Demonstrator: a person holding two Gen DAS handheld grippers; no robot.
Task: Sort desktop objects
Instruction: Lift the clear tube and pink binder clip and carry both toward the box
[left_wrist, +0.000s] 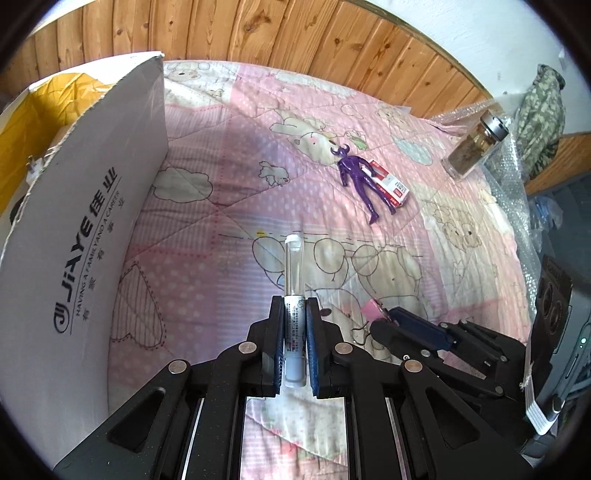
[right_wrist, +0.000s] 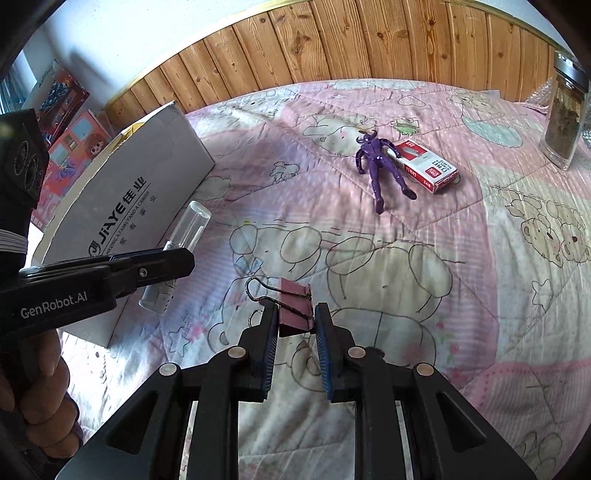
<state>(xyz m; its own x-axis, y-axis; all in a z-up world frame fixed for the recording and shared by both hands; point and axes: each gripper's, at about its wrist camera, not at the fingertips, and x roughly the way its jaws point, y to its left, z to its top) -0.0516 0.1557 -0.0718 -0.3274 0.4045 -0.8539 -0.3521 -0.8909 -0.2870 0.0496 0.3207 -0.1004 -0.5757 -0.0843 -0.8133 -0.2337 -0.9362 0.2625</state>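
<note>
Left hand-held gripper (left_wrist: 294, 314): clenched on a glue stick (left_wrist: 294, 295); its pads press on the labelled white body, and the clear cap points away from the camera.
Right hand-held gripper (right_wrist: 295, 317): grasping a pink binder clip (right_wrist: 295, 308) by its body; the wire handles stick out toward the left in the right wrist view.
Position of the two: both are above the pink quilted bed cover (left_wrist: 240, 184), close beside each other, with the left one nearer to the box.
Cardboard box (left_wrist: 92, 221): white, with printed letters, standing at the left side of the bed; yellow material shows inside.
Purple toy figure (right_wrist: 380, 166): lies on the cover, touching a red and white staple box (right_wrist: 428, 170).
Glass jar (left_wrist: 476, 146): stands at the far right edge, with a metal lid and brown contents.
Person's hand (right_wrist: 40, 398): around the handle of the left tool.
</note>
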